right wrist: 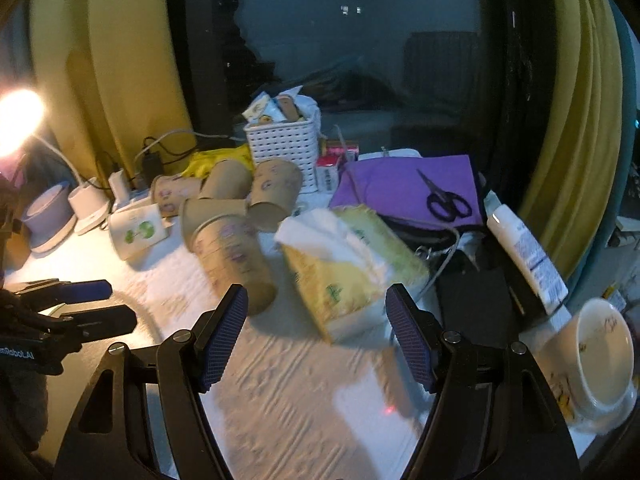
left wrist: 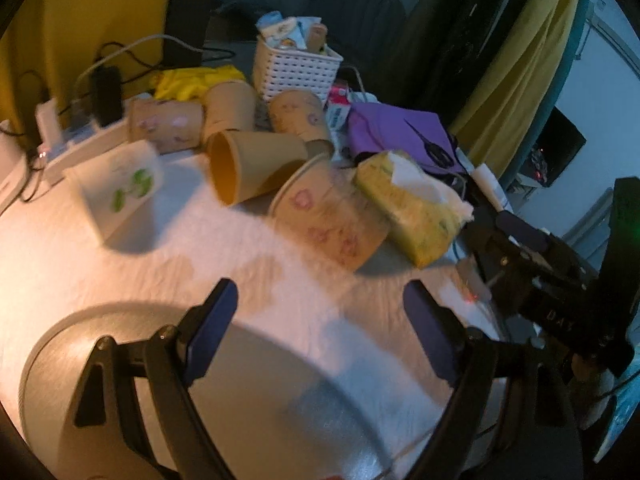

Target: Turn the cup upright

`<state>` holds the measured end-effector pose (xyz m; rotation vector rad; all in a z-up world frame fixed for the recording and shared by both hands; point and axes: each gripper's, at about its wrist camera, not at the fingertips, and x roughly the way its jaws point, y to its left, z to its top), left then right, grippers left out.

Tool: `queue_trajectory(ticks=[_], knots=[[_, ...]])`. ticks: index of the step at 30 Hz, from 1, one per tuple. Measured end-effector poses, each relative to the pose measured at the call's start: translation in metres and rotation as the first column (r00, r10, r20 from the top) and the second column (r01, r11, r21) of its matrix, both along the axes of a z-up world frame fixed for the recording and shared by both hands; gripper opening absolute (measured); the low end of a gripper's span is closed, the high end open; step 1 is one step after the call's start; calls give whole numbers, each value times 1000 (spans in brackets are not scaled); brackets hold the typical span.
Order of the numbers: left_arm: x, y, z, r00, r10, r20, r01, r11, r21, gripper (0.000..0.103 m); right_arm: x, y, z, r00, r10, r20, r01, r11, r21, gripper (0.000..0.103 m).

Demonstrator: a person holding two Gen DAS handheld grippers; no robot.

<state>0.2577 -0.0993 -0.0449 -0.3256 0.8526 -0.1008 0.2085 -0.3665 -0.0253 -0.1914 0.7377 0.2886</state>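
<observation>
Several brown paper cups lie heaped on the white cloth [left wrist: 120, 264] in front of me, and the nearest one, the flower-printed cup [left wrist: 332, 220], rests on its side just beyond my left gripper [left wrist: 320, 332], its rim toward the pile and its base pointing back at the yellow tissue pack [left wrist: 412, 208], which it touches or nearly touches. My left gripper hovers over bare cloth with its blue pads spread wide and nothing between them. My right gripper [right wrist: 316, 336] is spread the same way, empty, with the same cup [right wrist: 234, 260] just ahead of its left finger and the tissue pack [right wrist: 352, 268] straight ahead. From the left wrist I look into the orange mouth of a plain cup [left wrist: 256, 168] lying behind the printed one, which the right wrist shows only from the side. The right wrist alone shows the scissors [right wrist: 444, 200] clearly on the purple folder [right wrist: 404, 188], the white tube [right wrist: 528, 256] leaning at the right, a mug [right wrist: 600, 364] at the table's edge, and a lit lamp [right wrist: 18, 124] far left. Both show the white basket [right wrist: 284, 148] behind the pile. Blur keeps me from telling whether the rear cups stand or lie.
</observation>
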Motion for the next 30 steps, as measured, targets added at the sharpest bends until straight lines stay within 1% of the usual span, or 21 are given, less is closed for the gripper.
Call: queue_trajectory(ticks=[8, 10, 14, 19, 20, 22, 24, 26, 30], knots=[[50, -7, -15, 999, 15, -45, -19, 997, -79, 86, 33, -8, -4, 1000, -13, -2, 13, 1000, 5, 74], [61, -6, -21, 998, 21, -65, -29, 993, -118, 86, 38, -10, -4, 1000, -17, -1, 17, 1000, 11, 74], [77, 0, -31, 995, 41, -96, -58, 983, -175, 86, 42, -12, -5, 1000, -25, -5, 25, 1000, 19, 74], [90, 2, -40, 993, 25, -118, -49, 977, -208, 85, 41, -12, -7, 999, -29, -20, 29, 999, 22, 74], [92, 3, -42, 992, 21, -121, -46, 976, -214, 78, 40, -12, -7, 999, -31, -22, 32, 999, 21, 74], [93, 4, -43, 993, 11, -119, -37, 975, -218, 76, 37, -12, -7, 999, -35, -25, 35, 999, 20, 74], [92, 5, -41, 995, 6, -104, -28, 978, -209, 72, 35, -10, -6, 999, -37, -23, 37, 999, 20, 74], [90, 7, -39, 995, -5, -97, -16, 975, -220, 65, 31, -8, -4, 999, -37, -23, 37, 999, 20, 74], [81, 9, -33, 996, -25, -86, 5, 975, -224, 63, 22, -3, 0, 999, -35, -21, 35, 999, 21, 74]])
